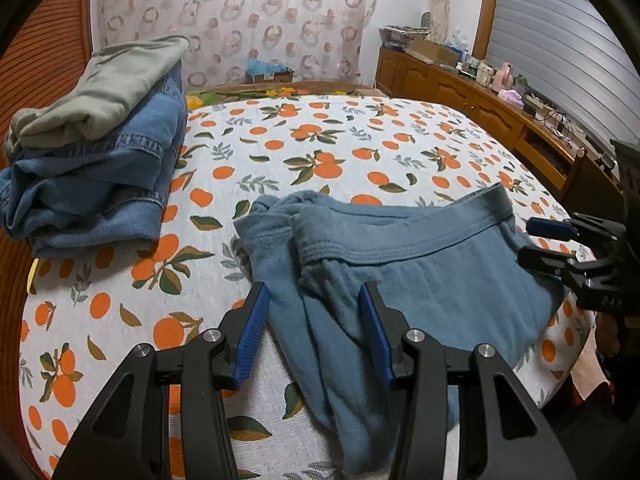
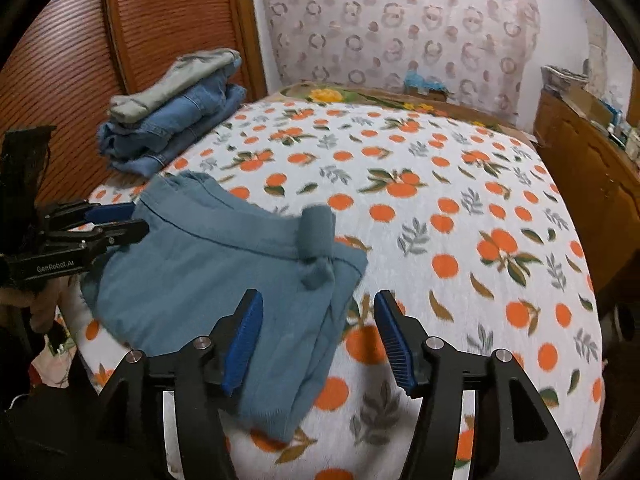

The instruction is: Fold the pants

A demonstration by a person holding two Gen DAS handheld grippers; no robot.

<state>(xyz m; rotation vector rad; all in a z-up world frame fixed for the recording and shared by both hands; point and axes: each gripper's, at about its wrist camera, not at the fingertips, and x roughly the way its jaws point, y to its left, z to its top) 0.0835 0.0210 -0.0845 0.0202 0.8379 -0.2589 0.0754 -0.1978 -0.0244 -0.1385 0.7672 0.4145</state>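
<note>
Blue-grey soft pants (image 1: pixel 420 276) lie folded in a loose bundle on the bed near its front edge; they also show in the right wrist view (image 2: pixel 208 276). My left gripper (image 1: pixel 314 304) is open just above the pants' left side, with cloth between its fingers but not pinched. My right gripper (image 2: pixel 318 310) is open over the pants' right edge and holds nothing. The right gripper also shows in the left wrist view (image 1: pixel 532 242), and the left gripper in the right wrist view (image 2: pixel 132 222), each at the opposite side of the pants.
A stack of folded clothes, jeans with a grey-green garment on top (image 1: pixel 92 152), sits at the bed's far left (image 2: pixel 176 116). The bed has an orange-print cover (image 1: pixel 320 148). A wooden cabinet with clutter (image 1: pixel 500 108) runs along the right. A wooden headboard (image 2: pixel 168 20) stands at the left.
</note>
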